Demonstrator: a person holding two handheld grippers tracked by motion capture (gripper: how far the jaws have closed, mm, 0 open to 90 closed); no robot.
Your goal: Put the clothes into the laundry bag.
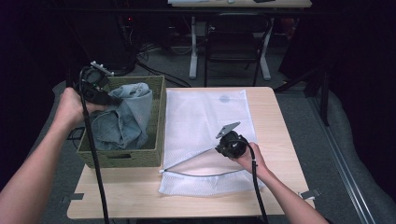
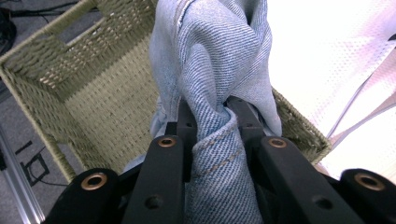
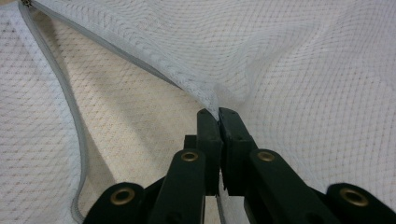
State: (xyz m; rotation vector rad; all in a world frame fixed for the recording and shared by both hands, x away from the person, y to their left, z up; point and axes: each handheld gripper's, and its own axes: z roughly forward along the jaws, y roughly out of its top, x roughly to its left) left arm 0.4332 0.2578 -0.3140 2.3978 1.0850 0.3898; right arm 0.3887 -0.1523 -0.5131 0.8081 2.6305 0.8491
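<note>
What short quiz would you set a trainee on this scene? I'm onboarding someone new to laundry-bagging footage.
1. True or false: the left claw is shut on the denim garment.
2. What does the right claw pinch?
A. the wicker basket
B. the upper edge of the mesh bag opening
C. a cable
3. Fill in: the mesh bag's zipper is ____.

Key:
1. true
2. B
3. open

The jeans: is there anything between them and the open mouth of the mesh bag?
Only the basket wall beside the bag. The left gripper is shut on the jeans, partly lifted above that wall; the right gripper holds the mouth open. Nothing else visible blocks the way.
</note>
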